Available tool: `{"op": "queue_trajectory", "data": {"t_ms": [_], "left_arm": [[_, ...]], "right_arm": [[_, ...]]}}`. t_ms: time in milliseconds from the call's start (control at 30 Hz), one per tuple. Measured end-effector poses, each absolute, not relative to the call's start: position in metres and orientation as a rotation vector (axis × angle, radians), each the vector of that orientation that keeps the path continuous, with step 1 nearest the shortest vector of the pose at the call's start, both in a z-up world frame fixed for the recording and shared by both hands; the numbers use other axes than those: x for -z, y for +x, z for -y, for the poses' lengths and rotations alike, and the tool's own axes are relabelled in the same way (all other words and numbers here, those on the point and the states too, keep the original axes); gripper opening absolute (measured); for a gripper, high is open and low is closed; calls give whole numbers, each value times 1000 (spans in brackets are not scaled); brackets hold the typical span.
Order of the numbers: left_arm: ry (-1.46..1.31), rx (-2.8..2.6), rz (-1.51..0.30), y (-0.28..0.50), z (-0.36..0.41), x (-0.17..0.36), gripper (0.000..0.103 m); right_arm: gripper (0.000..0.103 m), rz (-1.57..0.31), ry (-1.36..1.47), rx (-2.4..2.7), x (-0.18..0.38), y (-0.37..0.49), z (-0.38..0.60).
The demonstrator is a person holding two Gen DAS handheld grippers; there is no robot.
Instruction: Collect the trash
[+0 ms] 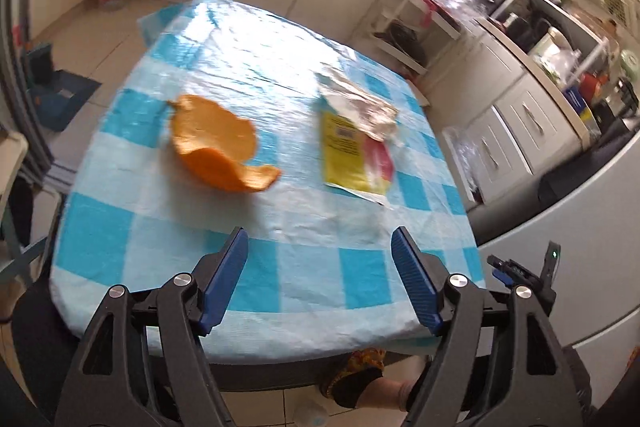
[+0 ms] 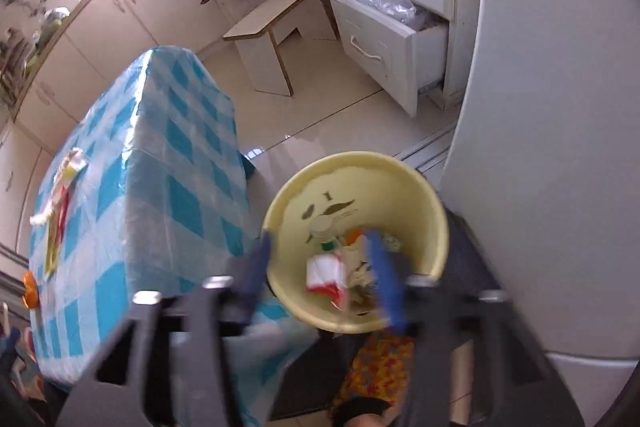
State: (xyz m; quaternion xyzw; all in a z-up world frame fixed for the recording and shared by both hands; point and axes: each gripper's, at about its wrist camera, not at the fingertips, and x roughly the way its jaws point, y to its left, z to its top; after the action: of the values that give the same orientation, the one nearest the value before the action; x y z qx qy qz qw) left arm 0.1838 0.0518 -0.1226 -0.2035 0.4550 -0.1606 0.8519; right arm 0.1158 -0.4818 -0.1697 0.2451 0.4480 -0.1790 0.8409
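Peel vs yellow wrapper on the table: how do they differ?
The peel is orange and curls up like a cup; the wrapper is yellow and red and lies mostly flat. The peel is plain; the wrapper is printed, with a torn, crumpled silvery top. Both sit loose on the checked table, apart, ahead of the open left tool.

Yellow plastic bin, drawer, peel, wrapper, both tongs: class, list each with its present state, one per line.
Round yellow plastic bin: upright, holding trash.
White cabinet drawer: pulled open.
Curled orange peel: on the checked tablecloth, uncollected.
Torn yellow foil wrapper: flat on the cloth, uncollected.
Left tongs: open, empty.
Right tongs: open above the bin, empty.
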Motion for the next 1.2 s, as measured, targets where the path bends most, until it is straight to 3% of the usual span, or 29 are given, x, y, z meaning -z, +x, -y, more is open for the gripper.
{"op": "queue_trajectory", "data": {"t_ms": [100, 233, 467, 533, 600, 667, 767, 867, 967, 1000, 1033, 1067, 1100, 1200], "left_arm": [[-490, 227, -965, 195, -80, 132, 72], [-519, 181, -991, 214, -83, 145, 73], [-528, 66, -1008, 243, -75, 168, 72], [-506, 45, -1001, 250, -72, 168, 72], [-500, 44, -992, 258, -70, 169, 67], [-476, 30, -990, 263, -67, 170, 50], [-462, 31, -996, 267, -68, 172, 32], [-463, 33, -994, 269, -71, 174, 21], [-458, 42, -990, 269, -74, 175, 19], [-453, 44, -989, 269, -74, 175, 18], [-448, 45, -988, 269, -74, 175, 18], [-444, 46, -988, 269, -74, 175, 18], [-447, 46, -988, 269, -74, 175, 18], [-470, 51, -987, 269, -78, 175, 18]], "right_arm": [[60, -851, 481, 335, 151, 127, 459], [71, -717, 385, 241, 128, 141, 417], [77, -670, 153, -51, 109, 179, 320], [84, -651, 41, -133, 104, 190, 286], [86, -627, -73, -204, 102, 201, 254], [86, -607, -165, -264, 104, 213, 226], [86, -610, -281, -333, 119, 236, 189], [86, -665, -385, -346, 135, 264, 159], [85, -672, -407, -344, 135, 287, 147], [72, -703, -394, -350, 136, 295, 146], [51, -742, -376, -352, 140, 304, 148], [39, -779, -355, -354, 143, 311, 151], [16, -812, -300, -366, 144, 317, 159], [8, -803, -8, -377, 130, 319, 203]]}}
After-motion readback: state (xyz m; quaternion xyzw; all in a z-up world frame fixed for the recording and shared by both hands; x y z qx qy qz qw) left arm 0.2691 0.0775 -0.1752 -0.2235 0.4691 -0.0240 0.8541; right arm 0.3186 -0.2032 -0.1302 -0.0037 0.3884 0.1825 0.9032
